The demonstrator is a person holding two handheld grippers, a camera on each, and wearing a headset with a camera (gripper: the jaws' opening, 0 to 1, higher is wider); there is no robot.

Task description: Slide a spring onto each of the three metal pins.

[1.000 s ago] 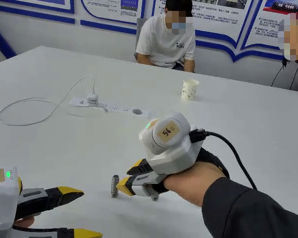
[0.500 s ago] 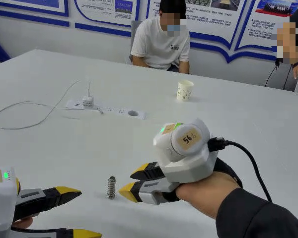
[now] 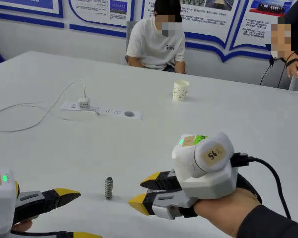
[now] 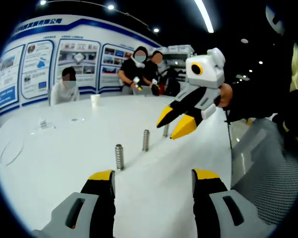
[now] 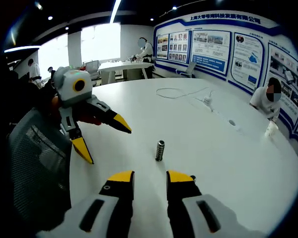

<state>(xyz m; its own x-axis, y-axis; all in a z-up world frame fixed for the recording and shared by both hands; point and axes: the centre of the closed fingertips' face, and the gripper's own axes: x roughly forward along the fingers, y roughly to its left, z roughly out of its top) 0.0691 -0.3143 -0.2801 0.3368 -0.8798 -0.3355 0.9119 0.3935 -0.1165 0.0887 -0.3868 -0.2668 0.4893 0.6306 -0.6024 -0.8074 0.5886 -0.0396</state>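
The right gripper and left gripper: white housings, yellow-tipped black jaws (green lights lit); black cable, dark sleeve.

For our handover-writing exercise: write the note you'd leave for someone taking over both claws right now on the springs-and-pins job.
Left claw: open, empty, low over the table, pointing at the row of pins.
Right claw: open, empty, facing the left claw across the pins.
Things: near pin, middle pin and far pin stand upright in a row.
Done: near and middle pins each appear to carry a coiled spring.
Left: the far pin is partly hidden behind the right claw, so check it for a spring.
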